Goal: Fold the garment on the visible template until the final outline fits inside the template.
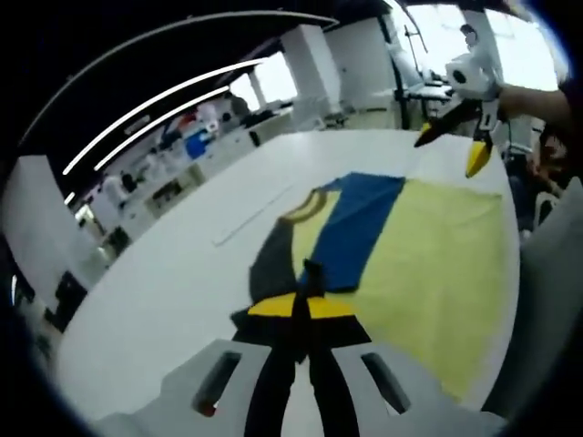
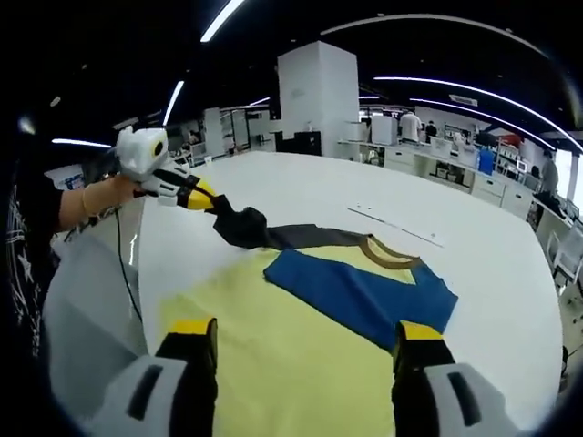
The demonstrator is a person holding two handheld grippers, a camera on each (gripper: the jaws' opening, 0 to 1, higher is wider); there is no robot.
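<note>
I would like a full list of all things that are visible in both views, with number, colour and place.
garment: one, pale yellow with a blue folded panel, tan collar and dark grey sleeve, lying on the table.
dark grey sleeve: one, lifted off the table by the left gripper.
table: one, white, under the garment.
thin line on the table: one, pale, beyond the collar.
background workbenches: several, white, far side of the room, with people standing there.
ceiling light strips: several, white, overhead.
left gripper: one, black jaws with yellow tips, shut on the sleeve.
right gripper: one, same colours, jaws open above the yellow cloth.
person's hand: one, holding the left gripper.
</note>
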